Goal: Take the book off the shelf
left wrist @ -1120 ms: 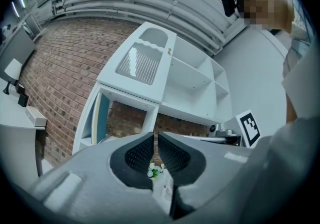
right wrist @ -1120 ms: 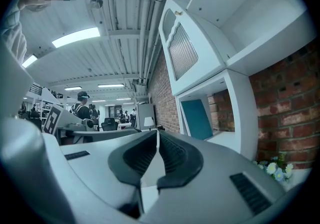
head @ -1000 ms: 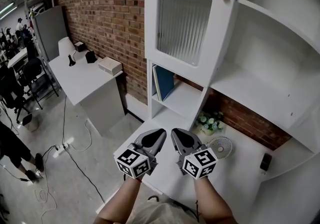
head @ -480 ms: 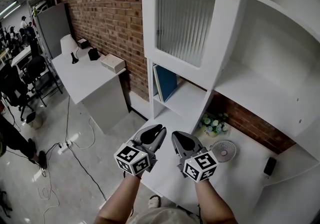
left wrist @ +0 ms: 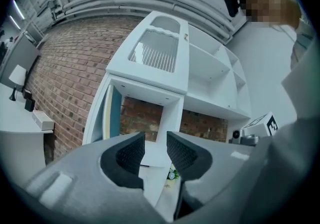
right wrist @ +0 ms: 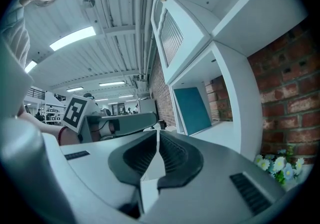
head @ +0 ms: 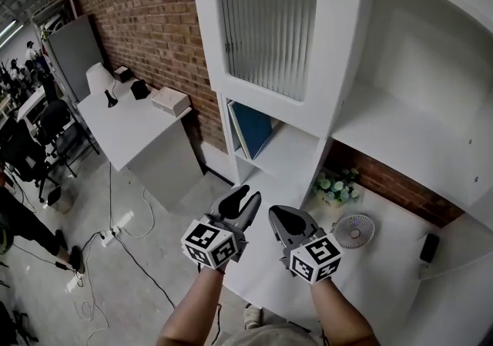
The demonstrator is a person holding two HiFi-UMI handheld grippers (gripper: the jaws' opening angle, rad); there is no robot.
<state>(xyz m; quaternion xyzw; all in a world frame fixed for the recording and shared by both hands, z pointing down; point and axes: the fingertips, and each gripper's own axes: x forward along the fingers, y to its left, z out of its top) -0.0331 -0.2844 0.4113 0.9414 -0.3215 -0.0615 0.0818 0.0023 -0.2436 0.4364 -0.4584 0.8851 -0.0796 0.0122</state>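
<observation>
Currently the teal book [head: 253, 127] is leaning against the left wall of the shelf's [head: 293, 153] lower cubby, well apart from both grippers. The left gripper's [head: 249, 196] jaws have just been opening with nothing between them, probably readying a grab, while the right gripper [head: 274, 213] is sitting closed and empty. No title or brand is showing legibly.

Teal book [head: 254, 127]; white shelf [head: 291, 153] (ribbed-glass door [head: 269, 25]); red-brown brick wall [head: 154, 21].

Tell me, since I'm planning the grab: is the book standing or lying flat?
Standing: the book stands on edge at the left side of its shelf compartment, not flat.
</observation>
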